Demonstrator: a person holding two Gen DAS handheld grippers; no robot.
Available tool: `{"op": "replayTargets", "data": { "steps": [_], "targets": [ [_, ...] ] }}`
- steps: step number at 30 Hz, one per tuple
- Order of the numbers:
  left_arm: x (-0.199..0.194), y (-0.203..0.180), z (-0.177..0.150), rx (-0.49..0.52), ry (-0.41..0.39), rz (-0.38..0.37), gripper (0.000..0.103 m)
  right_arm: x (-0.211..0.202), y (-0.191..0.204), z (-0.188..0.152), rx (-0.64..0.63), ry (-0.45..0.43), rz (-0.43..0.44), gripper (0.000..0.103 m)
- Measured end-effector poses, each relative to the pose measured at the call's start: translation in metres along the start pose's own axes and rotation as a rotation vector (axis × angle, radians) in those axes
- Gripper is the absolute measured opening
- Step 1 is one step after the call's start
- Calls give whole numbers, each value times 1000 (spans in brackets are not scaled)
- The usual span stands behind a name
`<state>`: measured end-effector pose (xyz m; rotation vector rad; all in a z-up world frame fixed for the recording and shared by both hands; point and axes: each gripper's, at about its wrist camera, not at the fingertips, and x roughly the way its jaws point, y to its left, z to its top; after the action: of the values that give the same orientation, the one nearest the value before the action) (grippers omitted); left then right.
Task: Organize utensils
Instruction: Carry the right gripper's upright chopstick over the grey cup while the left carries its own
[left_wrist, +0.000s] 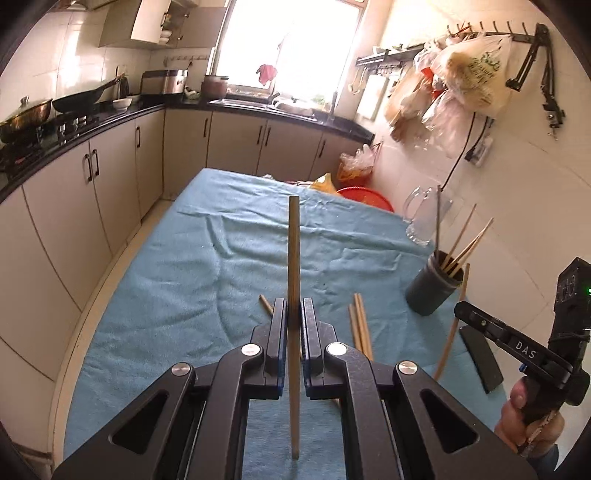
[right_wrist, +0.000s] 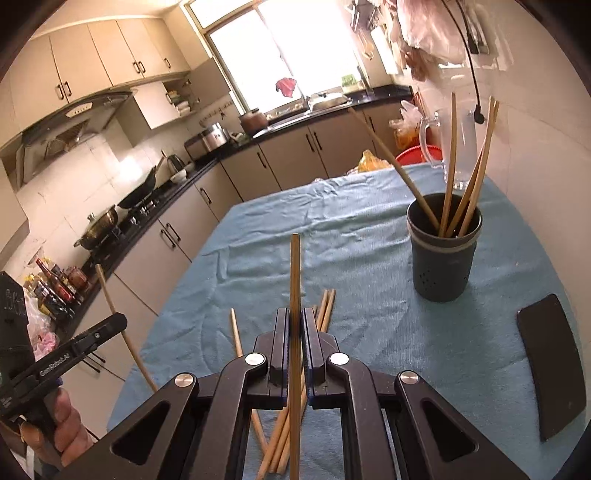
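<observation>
In the left wrist view my left gripper (left_wrist: 294, 308) is shut on a wooden chopstick (left_wrist: 293, 251) that stands upright between its jaws, above the blue cloth. My right gripper (right_wrist: 295, 315) is likewise shut on an upright chopstick (right_wrist: 295, 273). Each gripper shows in the other's view: the right gripper (left_wrist: 460, 309) at the right edge, the left gripper (right_wrist: 119, 320) at the left edge, each with its chopstick. A dark round holder (right_wrist: 443, 254) with several chopsticks stands ahead to the right. Loose chopsticks (right_wrist: 325, 306) lie on the cloth under my right gripper.
The table's blue cloth (left_wrist: 184, 277) ends near kitchen cabinets on the left. A glass mug (right_wrist: 452, 147) stands behind the holder by the tiled wall. A dark phone (right_wrist: 550, 365) lies at the right. A red basin (left_wrist: 365, 197) sits beyond the far edge.
</observation>
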<state>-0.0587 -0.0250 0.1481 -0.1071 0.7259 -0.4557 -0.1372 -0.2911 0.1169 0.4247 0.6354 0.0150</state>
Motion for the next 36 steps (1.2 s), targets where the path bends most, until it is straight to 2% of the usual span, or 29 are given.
{"op": "replayTargets", "data": {
  "steps": [14,36],
  "targets": [
    [-11,-7,3,6,-26,-10,6,-27,3,8,-4,-83,-1,6],
    [-16,-26,13,37,-38,-32,6,-50,-23,16,54,-146,-4,6]
  ]
}}
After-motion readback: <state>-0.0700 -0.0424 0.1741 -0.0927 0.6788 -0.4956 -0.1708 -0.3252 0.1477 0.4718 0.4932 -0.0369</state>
